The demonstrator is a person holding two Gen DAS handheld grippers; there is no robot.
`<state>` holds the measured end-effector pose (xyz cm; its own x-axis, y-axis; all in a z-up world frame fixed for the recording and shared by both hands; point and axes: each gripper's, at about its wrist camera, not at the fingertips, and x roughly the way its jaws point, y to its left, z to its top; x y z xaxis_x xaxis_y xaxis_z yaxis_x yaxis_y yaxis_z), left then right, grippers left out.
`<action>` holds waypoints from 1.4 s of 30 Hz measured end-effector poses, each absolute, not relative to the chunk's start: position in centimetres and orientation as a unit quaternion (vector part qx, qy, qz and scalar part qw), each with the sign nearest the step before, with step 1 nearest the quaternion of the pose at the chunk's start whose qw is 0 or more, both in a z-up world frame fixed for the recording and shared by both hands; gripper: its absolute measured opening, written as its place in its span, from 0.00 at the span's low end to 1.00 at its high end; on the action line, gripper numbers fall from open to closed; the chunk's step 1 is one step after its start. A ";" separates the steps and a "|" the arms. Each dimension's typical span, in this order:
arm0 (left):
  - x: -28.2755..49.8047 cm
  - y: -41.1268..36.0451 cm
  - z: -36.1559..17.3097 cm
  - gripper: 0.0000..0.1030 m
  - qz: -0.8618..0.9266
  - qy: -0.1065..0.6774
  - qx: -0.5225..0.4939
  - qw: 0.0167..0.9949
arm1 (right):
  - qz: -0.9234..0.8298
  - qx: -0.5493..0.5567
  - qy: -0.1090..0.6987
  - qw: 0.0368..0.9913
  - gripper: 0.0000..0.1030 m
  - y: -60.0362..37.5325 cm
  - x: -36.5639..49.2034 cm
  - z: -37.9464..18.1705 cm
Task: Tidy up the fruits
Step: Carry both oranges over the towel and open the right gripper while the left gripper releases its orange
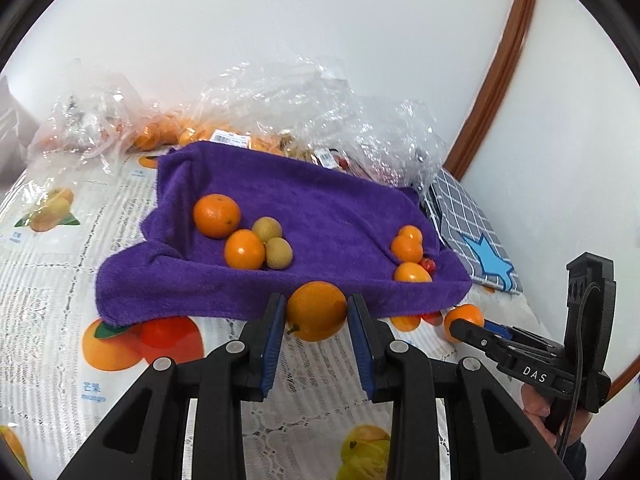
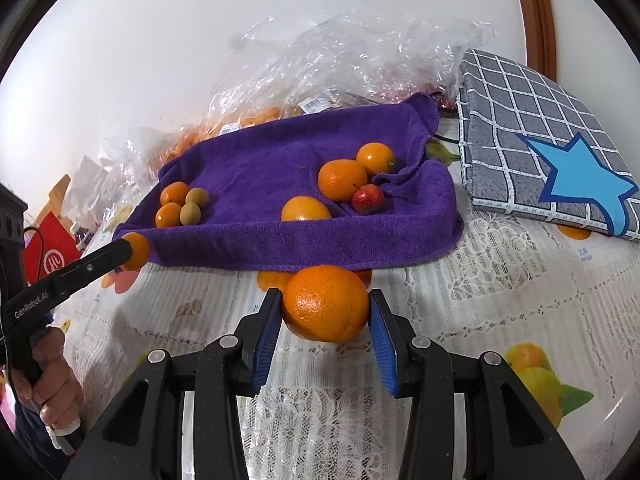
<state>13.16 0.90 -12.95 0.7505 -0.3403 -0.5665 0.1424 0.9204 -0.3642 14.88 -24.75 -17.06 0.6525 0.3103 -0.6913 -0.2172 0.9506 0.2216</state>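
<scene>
Orange fruit (image 1: 316,311) clamped in left hand-held gripper (image 1: 316,312) (before purple towel (image 1: 320,208))

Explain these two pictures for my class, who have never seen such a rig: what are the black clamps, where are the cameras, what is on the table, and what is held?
A person holds two hand-operated grippers, each with a camera looking along its fingers. The left gripper is shut on a small orange fruit; the right gripper is shut on a bigger orange. Ahead on the table, a purple towel holds oranges, two brownish-green fruits and a small red fruit. Behind lie plastic bags of fruit.
</scene>
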 end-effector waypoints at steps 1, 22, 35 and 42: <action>13.1 1.1 -12.9 0.30 -0.129 0.327 -0.154 0.923 | 0.143 0.061 0.389 0.908 0.42 -24.8 15.0 -16.9; 15.6 5.4 -9.7 0.30 -0.065 0.312 -0.165 0.934 | 0.159 0.031 0.346 0.924 0.42 -23.6 19.2 -11.7; 22.3 2.4 -9.5 0.30 -0.067 0.332 -0.141 0.930 | 0.184 -0.005 0.361 0.914 0.42 -20.6 24.2 -13.3; 26.7 1.1 -11.6 0.30 -0.066 0.368 -0.132 0.918 | 0.201 -0.026 0.371 0.906 0.42 -18.4 25.5 -14.0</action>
<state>26.69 1.09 -11.56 0.7198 -0.2196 -0.6586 0.0245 0.9561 -0.2920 25.47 -18.42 -13.96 0.6446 0.3448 -0.6823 -0.3840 0.9178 0.1011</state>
